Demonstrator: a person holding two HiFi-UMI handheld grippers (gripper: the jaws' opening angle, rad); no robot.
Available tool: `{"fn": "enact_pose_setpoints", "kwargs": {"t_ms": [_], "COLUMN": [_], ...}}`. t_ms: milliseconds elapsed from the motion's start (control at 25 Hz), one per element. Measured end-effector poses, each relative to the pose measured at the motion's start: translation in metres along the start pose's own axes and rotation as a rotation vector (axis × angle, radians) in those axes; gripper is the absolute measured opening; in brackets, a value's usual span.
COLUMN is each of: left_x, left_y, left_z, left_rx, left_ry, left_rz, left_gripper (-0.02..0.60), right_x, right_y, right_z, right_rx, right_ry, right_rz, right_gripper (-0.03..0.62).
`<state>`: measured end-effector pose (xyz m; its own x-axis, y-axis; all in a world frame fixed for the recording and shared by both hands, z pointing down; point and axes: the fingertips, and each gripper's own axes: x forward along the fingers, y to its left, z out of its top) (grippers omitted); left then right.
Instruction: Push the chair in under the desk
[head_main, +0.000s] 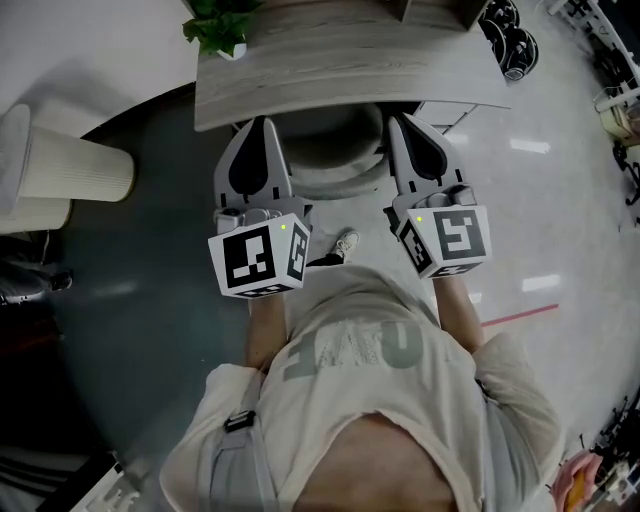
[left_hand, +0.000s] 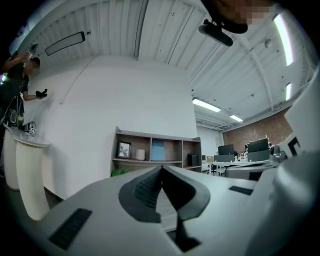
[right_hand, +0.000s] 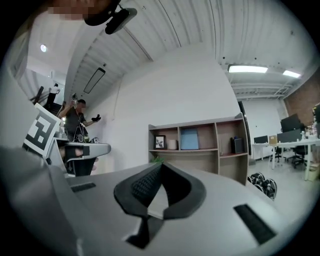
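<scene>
While both jaw pairs are pressing shut on nothing, left gripper (head_main: 264, 122) and right gripper (head_main: 398, 118) are hovering level before the desk (head_main: 350, 62), chair (head_main: 335, 165) sitting partly tucked under desk's near edge.

An open-plan office is shown. In the head view, a wooden desk (head_main: 350, 80) with a potted plant (head_main: 220, 25) is seen at twelve o'clock. In the gripper views, a shelf unit (right_hand: 200, 140), monitors (left_hand: 257, 145) at three o'clock and ceiling strip lights (right_hand: 248, 69) are seen.
</scene>
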<state>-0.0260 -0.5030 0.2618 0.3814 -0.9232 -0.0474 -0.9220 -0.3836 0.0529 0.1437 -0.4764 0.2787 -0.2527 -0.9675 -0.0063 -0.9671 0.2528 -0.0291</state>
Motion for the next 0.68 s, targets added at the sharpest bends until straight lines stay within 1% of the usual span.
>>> {"fn": "enact_pose_setpoints", "kwargs": {"t_ms": [160, 360, 680], "left_x": [-0.003, -0.006, -0.013], "left_y": [0.004, 0.005, 0.008], "left_z": [-0.002, 0.000, 0.002], "left_rx": [0.035, 0.032, 0.046], "left_ry": [0.012, 0.009, 0.011], "left_rz": [0.030, 0.038, 0.045], "left_gripper": [0.015, 0.015, 0.015], "right_x": [0.001, 0.003, 0.003], "right_y": [0.002, 0.008, 0.002], "right_z": [0.001, 0.001, 0.002], "right_rx": [-0.024, -0.046, -0.077], "right_ry": [-0.007, -0.009, -0.009], "right_rz": [0.014, 0.032, 0.020], "right_gripper": [0.018, 0.018, 0.018]}}
